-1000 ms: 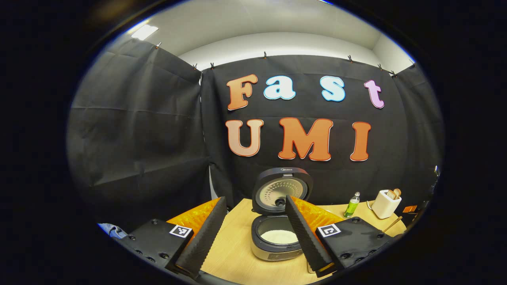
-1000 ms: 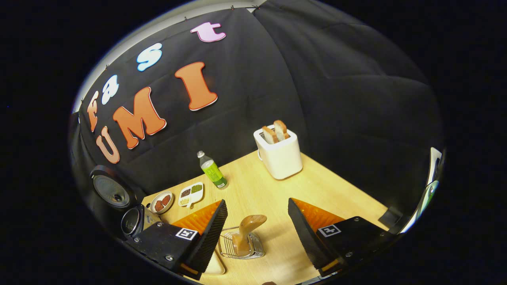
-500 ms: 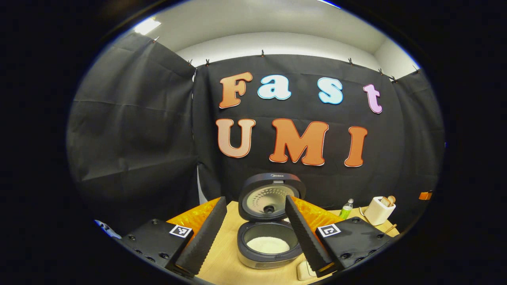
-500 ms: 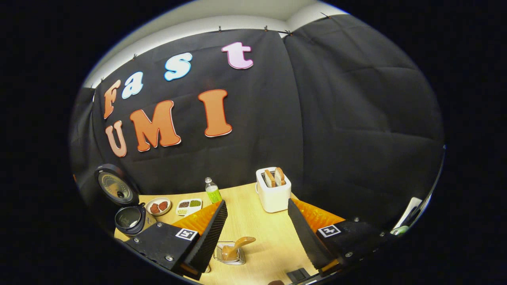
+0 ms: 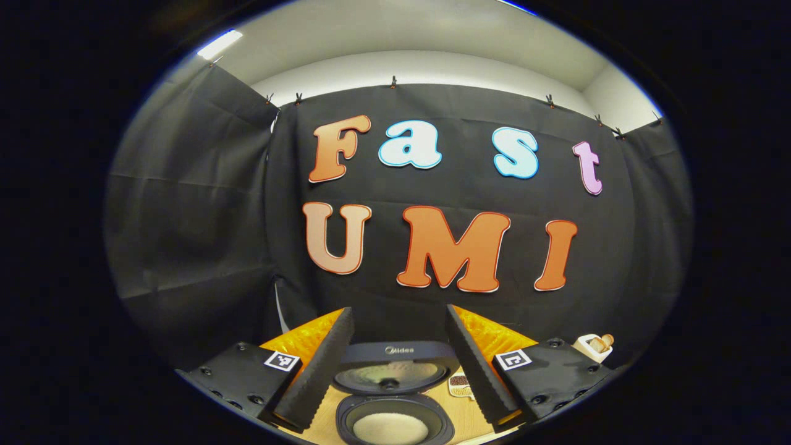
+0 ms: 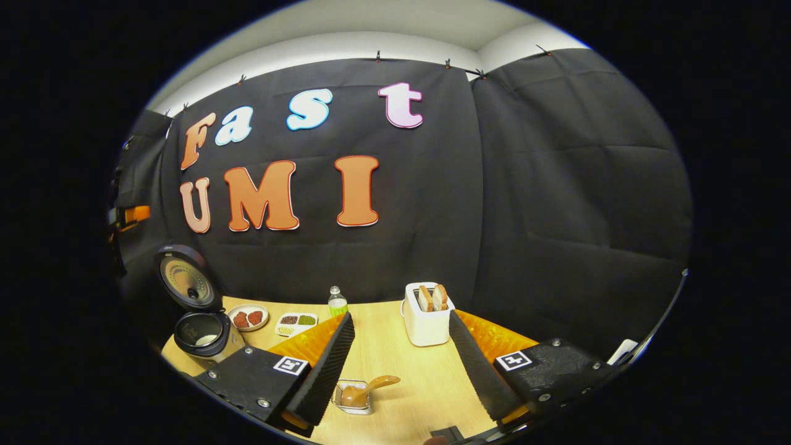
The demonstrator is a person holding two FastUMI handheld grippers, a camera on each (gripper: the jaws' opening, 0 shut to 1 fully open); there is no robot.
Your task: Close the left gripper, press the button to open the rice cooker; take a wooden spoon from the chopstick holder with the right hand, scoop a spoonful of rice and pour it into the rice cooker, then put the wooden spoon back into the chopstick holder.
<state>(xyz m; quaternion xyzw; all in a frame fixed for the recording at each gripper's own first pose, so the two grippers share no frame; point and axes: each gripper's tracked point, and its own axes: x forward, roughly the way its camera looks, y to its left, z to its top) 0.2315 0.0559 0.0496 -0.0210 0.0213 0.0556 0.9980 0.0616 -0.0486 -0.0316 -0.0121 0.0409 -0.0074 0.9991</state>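
Setting: a staged recording booth with a kitchen mock-up. Black cloth walls (image 6: 556, 204) hang from clips below a plain white ceiling (image 5: 401, 37). Ahead of the right jaws, a wooden table (image 6: 401, 383) carries a toaster (image 6: 426, 321), a rice cooker (image 6: 201, 334), a drink bottle (image 6: 337, 301) and small food dishes (image 6: 247, 317).

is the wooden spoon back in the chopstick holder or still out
In. The wooden spoon sits in the wire chopstick holder, leaning right, on the table between the right gripper's open fingers, untouched.
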